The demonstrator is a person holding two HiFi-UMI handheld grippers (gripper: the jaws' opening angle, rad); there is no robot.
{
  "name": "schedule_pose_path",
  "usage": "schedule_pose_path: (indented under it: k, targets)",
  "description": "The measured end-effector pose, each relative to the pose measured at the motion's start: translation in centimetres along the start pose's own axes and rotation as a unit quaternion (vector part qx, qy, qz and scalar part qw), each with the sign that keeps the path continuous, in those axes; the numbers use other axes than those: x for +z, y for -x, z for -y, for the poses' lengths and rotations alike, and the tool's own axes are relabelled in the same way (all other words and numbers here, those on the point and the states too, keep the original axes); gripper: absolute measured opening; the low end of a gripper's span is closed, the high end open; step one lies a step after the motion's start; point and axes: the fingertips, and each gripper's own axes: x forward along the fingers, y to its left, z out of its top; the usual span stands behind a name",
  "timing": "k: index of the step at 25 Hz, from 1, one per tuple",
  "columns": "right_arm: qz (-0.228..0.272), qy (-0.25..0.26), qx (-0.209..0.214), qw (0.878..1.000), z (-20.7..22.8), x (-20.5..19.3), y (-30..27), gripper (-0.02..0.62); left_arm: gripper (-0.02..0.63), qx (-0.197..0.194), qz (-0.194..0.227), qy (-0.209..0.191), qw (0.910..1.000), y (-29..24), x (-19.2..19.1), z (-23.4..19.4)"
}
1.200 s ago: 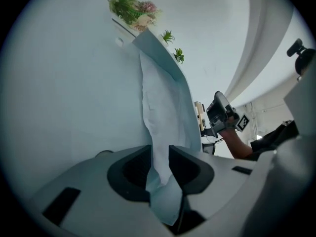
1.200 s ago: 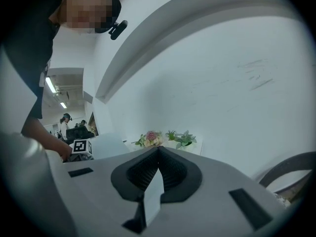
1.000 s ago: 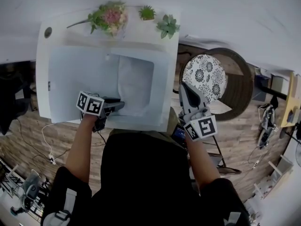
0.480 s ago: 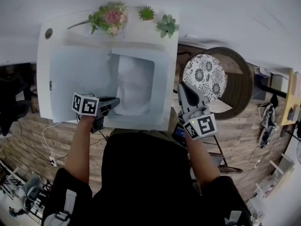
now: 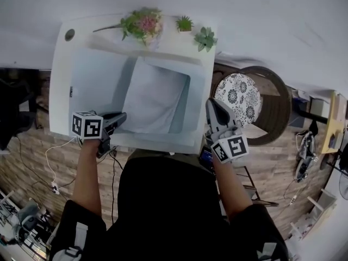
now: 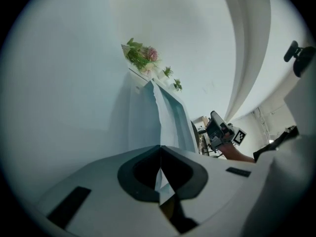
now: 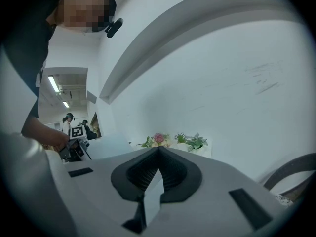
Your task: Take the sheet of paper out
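A white sheet of paper [image 5: 155, 99] lies over a larger pale-blue flat cover [image 5: 89, 83] on the white table [image 5: 60, 58]. My left gripper [image 5: 120, 116] is shut on the sheet's near left corner, which is lifted off the table. In the left gripper view the jaws [image 6: 159, 148] meet on the thin sheet [image 6: 167, 113], seen edge-on running away from them. My right gripper [image 5: 210, 102] hangs off the table's right edge, shut, nothing in it. In the right gripper view its tips [image 7: 158, 149] are closed and empty.
A bunch of flowers [image 5: 142, 23] and two small succulents [image 5: 185, 22] [image 5: 206, 38] stand along the table's far edge. A round chair with a patterned cushion [image 5: 236, 94] is just right of the table, beside my right gripper. A cable [image 5: 54, 162] trails on the wooden floor.
My left gripper closed on the sheet's near corner and drew back to the left and upward, lifting that side of the sheet. The right gripper shifted only slightly.
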Motion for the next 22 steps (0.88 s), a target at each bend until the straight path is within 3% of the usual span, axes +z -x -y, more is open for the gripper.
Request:
schedule_pose_path:
  k: [7, 13, 18, 22]
  targets:
    - [0.009, 0.012, -0.001, 1.0, -2.9, 0.5, 0.0, 0.012, 0.003, 0.05, 0.06, -0.046, 0.9959, 6.6, 1.2, -0.8]
    - [0.025, 0.027, -0.012, 0.999, -4.8, 1.9, 1.0, 0.011, 0.003, 0.094, 0.131, -0.116, 0.9802, 11.4, 4.3, 1.0]
    - [0.038, 0.05, -0.024, 0.998, -4.8, 3.5, 2.9, 0.011, 0.003, 0.148, 0.203, -0.193, 0.9487, 13.9, 8.0, 3.6]
    - [0.062, 0.069, -0.037, 0.995, -4.6, 5.6, 5.5, 0.012, 0.003, 0.144, 0.284, -0.252, 0.9139, 15.1, 10.0, 8.2]
